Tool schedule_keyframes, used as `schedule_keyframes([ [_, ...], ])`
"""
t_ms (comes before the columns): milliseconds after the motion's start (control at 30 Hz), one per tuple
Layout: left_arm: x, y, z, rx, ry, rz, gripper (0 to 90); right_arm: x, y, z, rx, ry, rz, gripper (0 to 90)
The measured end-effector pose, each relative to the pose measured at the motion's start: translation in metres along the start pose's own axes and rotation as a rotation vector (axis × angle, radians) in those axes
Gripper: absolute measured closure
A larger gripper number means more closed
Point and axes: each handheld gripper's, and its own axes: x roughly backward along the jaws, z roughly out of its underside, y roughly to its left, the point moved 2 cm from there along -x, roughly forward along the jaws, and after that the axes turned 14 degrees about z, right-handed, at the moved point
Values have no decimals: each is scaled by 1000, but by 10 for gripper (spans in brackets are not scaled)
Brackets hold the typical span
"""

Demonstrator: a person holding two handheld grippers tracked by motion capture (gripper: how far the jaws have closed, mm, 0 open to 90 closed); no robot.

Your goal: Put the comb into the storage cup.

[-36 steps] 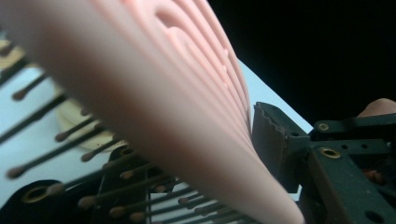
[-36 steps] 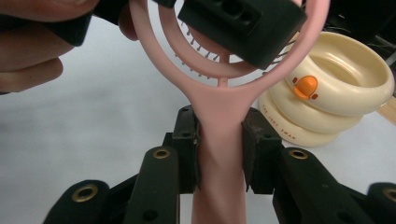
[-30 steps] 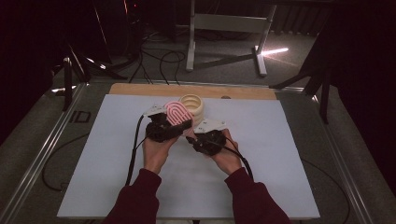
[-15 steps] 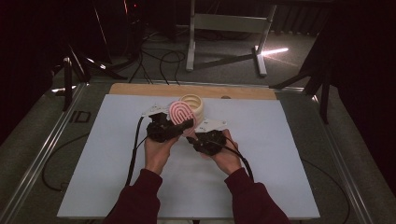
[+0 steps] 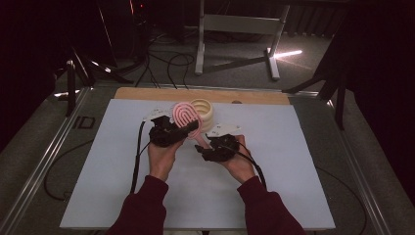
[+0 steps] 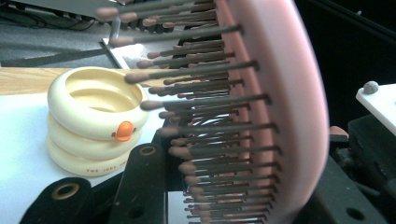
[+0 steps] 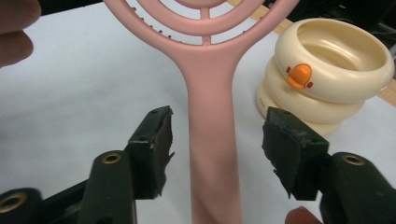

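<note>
**Pink brush held beside the cream holder**

The left gripper (image 5: 183, 128) pinches the pink hairbrush (image 5: 184, 115) by its head, upright above the white table (image 5: 293, 161). The right gripper (image 7: 215, 154) has just been opening; its jaws stand apart around the handle, untouching. The cream ringed holder (image 5: 205, 110) sits just behind.

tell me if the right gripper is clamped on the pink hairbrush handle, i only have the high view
Observer: No. The right gripper has just been opening its jaws. The hairbrush handle stands between them, with a gap to each of the pads.
Operator: so what's holding it up
Observer: The left gripper is shut on the brush head, and the left gripper view shows the bristles pointing across it.
Operator: anything on that cream holder
Observer: The cream ring holder has an orange duck beak on its top ring.
</note>
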Motion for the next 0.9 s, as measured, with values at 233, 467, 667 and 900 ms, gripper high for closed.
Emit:
schedule_keyframes([
  [233,3,3,-2,0,-6,-12,635,1,-6,2,-31,6,-3,284],
  [467,6,5,-6,-8,-6,-24,635,5,-13,4,-49,10,14,146],
  [667,8,6,-9,-10,-9,-31,636,7,-16,6,-61,10,24,107],
  [900,11,6,-14,-14,-19,-34,636,12,-26,15,-92,-2,41,91],
])
